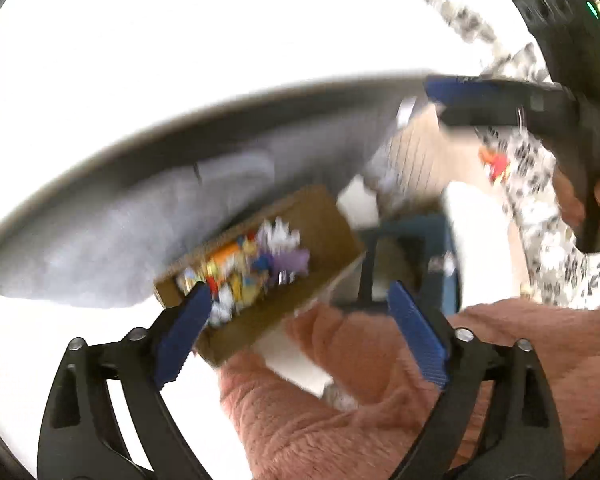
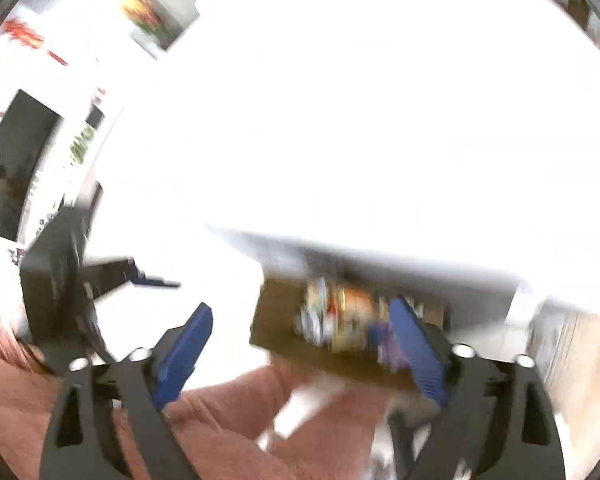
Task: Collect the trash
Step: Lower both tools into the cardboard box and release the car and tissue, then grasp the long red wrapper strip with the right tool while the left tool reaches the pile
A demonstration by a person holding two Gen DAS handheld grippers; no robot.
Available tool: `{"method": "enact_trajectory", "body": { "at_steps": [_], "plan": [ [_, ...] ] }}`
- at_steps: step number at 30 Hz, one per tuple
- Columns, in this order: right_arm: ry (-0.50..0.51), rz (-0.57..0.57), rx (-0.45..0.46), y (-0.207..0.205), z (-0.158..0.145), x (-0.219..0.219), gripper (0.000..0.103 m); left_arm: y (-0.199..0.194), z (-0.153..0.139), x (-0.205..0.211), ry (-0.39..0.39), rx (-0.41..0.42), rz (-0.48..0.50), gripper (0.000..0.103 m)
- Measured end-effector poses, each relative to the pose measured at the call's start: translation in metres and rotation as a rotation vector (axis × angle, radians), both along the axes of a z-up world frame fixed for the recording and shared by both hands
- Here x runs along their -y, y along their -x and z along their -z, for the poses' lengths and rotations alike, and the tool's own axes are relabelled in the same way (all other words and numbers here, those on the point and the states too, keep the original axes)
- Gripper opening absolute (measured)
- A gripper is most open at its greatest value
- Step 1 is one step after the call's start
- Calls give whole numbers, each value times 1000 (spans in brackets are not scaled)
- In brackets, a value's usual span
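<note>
A brown cardboard box (image 1: 312, 220) full of colourful wrappers and crumpled paper (image 1: 252, 264) lies below me, blurred by motion. It also shows in the right wrist view (image 2: 284, 328), with the trash (image 2: 340, 312) inside. My left gripper (image 1: 300, 300) is open and empty above the box's near end. My right gripper (image 2: 300, 320) is open and empty, with its right finger in front of the box. The right gripper appears in the left wrist view (image 1: 452, 100) at upper right. The left gripper appears in the right wrist view (image 2: 156, 280) at left.
A white table top (image 1: 140, 80) with a dark curved edge lies over a grey floor. A dark blue stool frame (image 1: 400, 264) stands right of the box. Pink fleece clothing (image 1: 340, 400) fills the near foreground. A patterned cloth (image 1: 540, 208) lies at right.
</note>
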State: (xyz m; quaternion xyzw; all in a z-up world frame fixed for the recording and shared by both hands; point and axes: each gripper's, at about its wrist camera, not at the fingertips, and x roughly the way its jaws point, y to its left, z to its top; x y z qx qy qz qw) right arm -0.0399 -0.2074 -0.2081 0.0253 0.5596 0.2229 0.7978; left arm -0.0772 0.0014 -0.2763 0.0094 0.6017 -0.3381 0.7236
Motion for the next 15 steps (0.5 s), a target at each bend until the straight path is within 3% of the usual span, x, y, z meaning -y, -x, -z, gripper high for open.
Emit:
{"method": "enact_trajectory", "body": {
  "at_steps": [4, 7, 10, 14, 15],
  "plan": [
    [-17, 35, 215, -74, -65, -17, 95, -15, -39, -22, 28, 86, -132, 89],
    [-5, 74, 317, -136, -84, -27, 95, -21, -48, -37, 31, 106, -205, 89],
    [-33, 172, 325, -225, -92, -32, 90, -23, -49, -51, 13, 107, -267, 89],
    [10, 261, 311, -307, -83, -40, 85, -14, -48, -69, 13, 90, -338, 89],
    [23, 279, 291, -324, -77, -41, 78, -13, -49, -74, 8, 83, -351, 89]
  ]
}}
